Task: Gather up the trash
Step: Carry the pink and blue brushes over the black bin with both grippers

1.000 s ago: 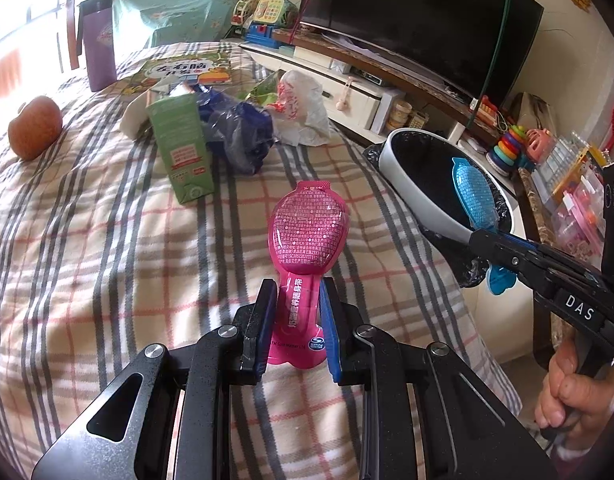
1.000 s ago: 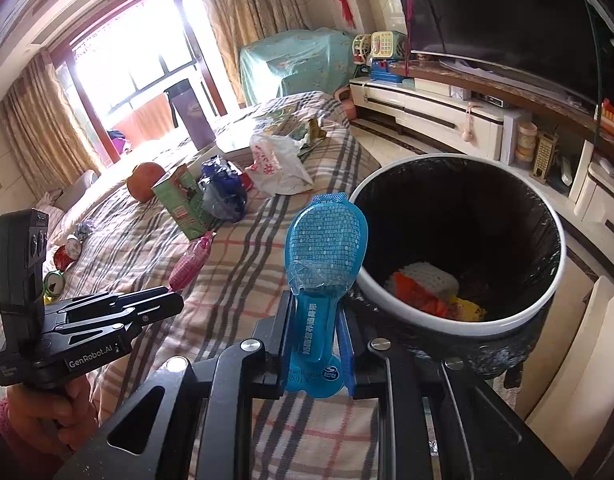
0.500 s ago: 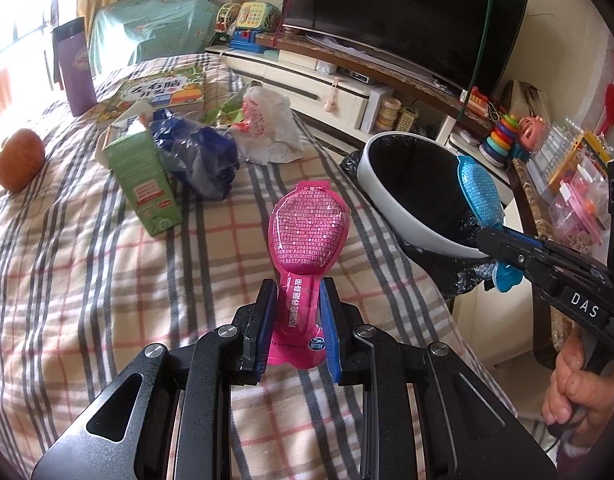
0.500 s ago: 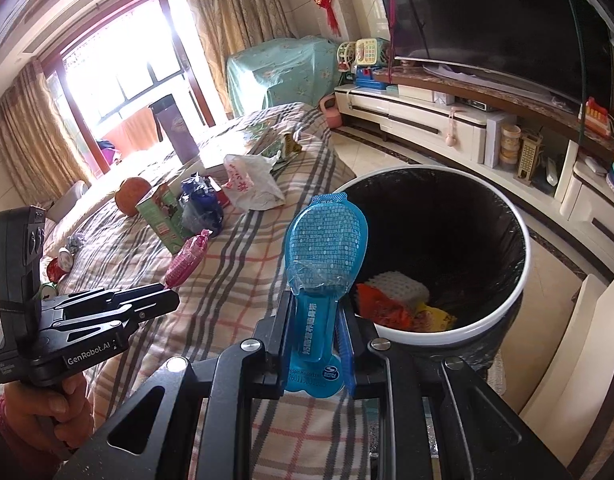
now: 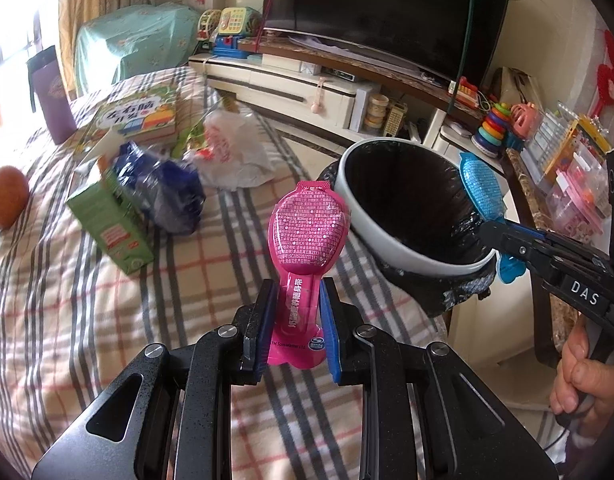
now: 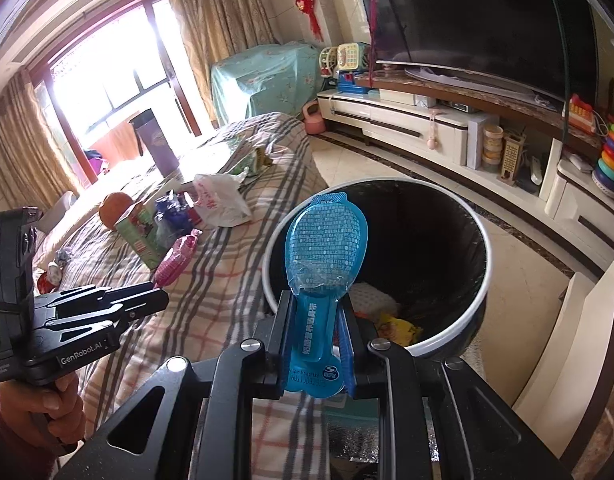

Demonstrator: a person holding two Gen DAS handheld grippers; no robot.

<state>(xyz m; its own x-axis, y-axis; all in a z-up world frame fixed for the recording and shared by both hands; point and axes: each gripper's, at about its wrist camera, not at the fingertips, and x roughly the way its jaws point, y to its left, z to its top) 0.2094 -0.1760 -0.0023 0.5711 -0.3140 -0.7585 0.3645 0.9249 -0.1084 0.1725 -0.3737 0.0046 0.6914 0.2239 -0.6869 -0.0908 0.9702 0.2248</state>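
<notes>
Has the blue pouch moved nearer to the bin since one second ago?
Yes. In the right wrist view the blue pouch now overlaps the bin rim; earlier it lay left of it.

Bin [image 6: 473, 312] contents half hidden behind blue packet [image 6: 327, 248]; packet print too small to read.

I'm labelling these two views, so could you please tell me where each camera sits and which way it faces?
Left wrist: on the left gripper, looking over the pink packet toward the bin; right gripper shows.
Right wrist: on the right gripper, looking past the blue packet into the bin; left gripper shows.
Shared: bin, both packets, striped bed.
</notes>
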